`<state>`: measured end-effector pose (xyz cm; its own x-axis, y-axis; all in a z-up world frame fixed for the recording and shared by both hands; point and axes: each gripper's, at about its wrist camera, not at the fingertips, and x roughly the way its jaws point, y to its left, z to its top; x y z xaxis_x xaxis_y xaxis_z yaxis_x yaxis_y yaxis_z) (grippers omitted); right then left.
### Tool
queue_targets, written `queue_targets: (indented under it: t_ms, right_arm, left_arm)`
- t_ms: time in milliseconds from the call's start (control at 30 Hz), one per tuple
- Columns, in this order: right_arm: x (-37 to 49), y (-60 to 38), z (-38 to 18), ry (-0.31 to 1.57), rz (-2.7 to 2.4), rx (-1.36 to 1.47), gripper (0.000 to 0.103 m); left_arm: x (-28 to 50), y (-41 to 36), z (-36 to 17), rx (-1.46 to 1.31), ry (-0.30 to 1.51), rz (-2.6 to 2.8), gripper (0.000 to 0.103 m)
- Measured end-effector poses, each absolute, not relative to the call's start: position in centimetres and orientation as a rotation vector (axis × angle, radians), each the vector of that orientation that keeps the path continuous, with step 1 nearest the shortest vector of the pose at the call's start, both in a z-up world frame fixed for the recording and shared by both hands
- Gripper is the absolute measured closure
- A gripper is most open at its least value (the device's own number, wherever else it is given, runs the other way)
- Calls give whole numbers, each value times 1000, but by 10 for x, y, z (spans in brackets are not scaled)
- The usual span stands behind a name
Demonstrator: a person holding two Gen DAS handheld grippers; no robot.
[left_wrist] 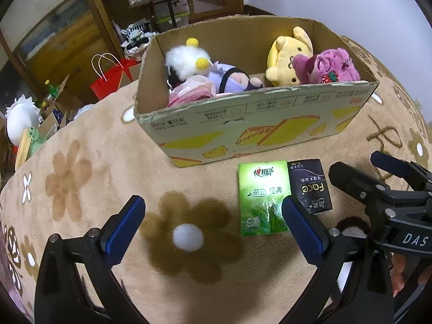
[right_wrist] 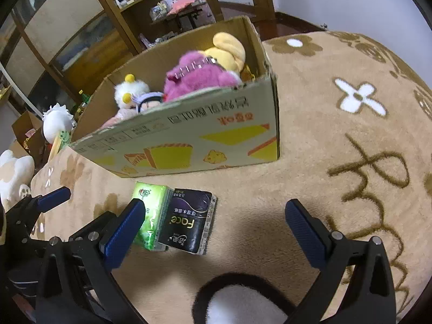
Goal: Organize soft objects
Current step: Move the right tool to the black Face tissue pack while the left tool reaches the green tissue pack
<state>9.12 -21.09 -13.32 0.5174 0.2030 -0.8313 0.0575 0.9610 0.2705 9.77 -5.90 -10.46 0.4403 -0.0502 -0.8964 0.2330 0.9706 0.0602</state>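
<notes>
A cardboard box (left_wrist: 270, 118) (right_wrist: 216, 140) stands on the beige flower blanket and holds a yellow plush (left_wrist: 286, 56), a pink plush (left_wrist: 329, 66) (right_wrist: 199, 78), and a white-haired doll (left_wrist: 189, 62) (right_wrist: 132, 91). A green tissue pack (left_wrist: 263, 197) (right_wrist: 152, 216) and a black tissue pack (left_wrist: 310, 186) (right_wrist: 189, 218) lie side by side in front of the box. My left gripper (left_wrist: 213, 226) is open above the blanket, left of the packs. My right gripper (right_wrist: 213, 226) is open and empty, just right of the packs; it shows in the left wrist view (left_wrist: 383, 189).
The table edge runs along the left. Beyond it are a red paper bag (left_wrist: 108, 78), a white plush (left_wrist: 21, 121) (right_wrist: 56, 124), boxes and wooden shelves (right_wrist: 121, 27). A black-and-white furry patch (right_wrist: 237, 299) sits at the near edge.
</notes>
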Motion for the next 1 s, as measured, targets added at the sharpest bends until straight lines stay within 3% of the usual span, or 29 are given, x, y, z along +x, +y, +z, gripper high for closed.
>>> queue_targets:
  t_ms: [1000]
  right_arm:
    - [113,-202,-171,1129,113,265,0]
  left_arm:
    - [110,-80,-148,228,1205,-244,3]
